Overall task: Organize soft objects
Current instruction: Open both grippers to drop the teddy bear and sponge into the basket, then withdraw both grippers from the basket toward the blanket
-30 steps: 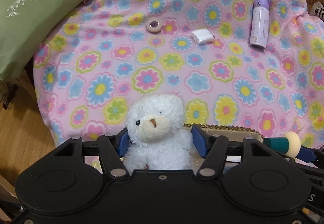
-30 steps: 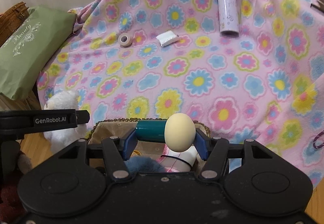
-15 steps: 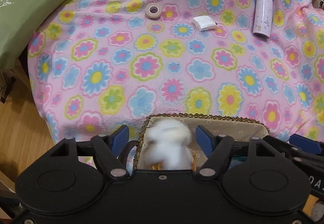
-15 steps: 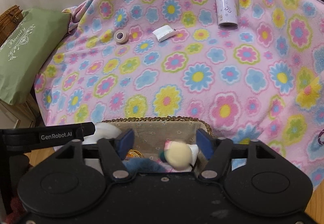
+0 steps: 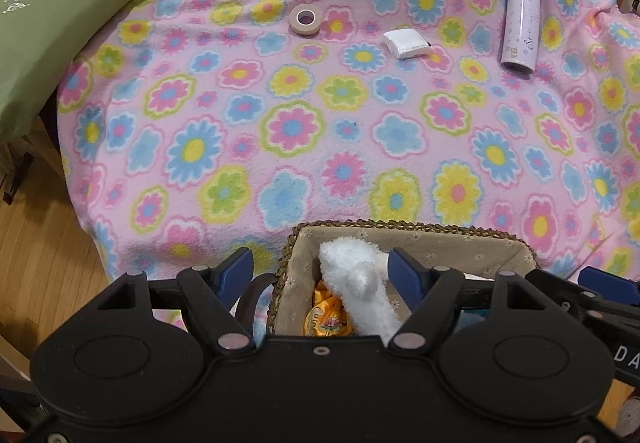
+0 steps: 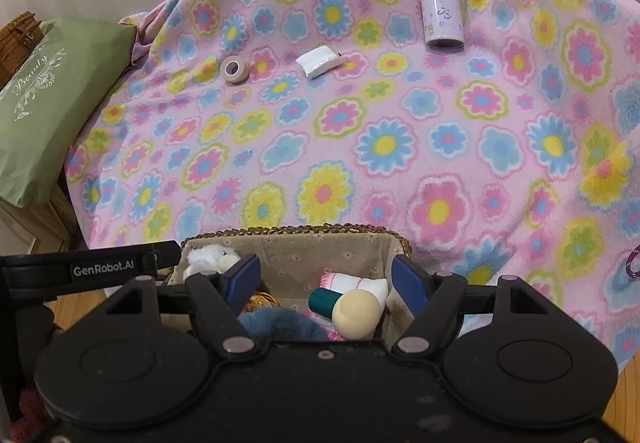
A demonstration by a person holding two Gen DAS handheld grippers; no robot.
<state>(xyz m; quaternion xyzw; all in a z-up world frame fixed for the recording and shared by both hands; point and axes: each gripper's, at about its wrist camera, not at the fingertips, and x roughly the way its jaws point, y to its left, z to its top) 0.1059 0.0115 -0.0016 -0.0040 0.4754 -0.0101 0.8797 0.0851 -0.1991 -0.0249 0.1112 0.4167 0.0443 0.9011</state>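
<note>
The white plush bear (image 5: pixel 356 283) lies inside the lined wicker basket (image 5: pixel 420 239), at its left end, tilted with its long axis running from the basket's near edge up and away toward the far-left corner. It sits directly below and between the fingers of the left hand-held gripper (image 5: pixel 320 269), which hangs over the basket with its jaws spread wide and nothing in them; the blue pads stand apart from the fur on both sides. At the basket's right end lies the makeup sponge with the teal handle (image 6: pixel 346 309), its cream head nearer the camera and its handle pointing away to the left. It rests on a folded white cloth with pink trim (image 6: pixel 352 281), below the right hand-held gripper (image 6: pixel 326 279), which is also wide open and empty.

So each soft thing lies nearest the gripper above it: the bear to the left, the sponge to the right. The basket also holds one blue furry item (image 6: pixel 280 323) and one orange-yellow item (image 5: pixel 326 313).

Out on the flowered blanket (image 5: pixel 300 131), well away from both grippers, are one roll of tape (image 5: pixel 306 19), one small white packet (image 5: pixel 406 43) and one lilac bottle (image 5: pixel 520 27) lying down. A single green cushion (image 5: pixel 60 11) sits at the left edge.

Judging by this, the soft items appear gathered; the three on the blanket look hard.
</note>
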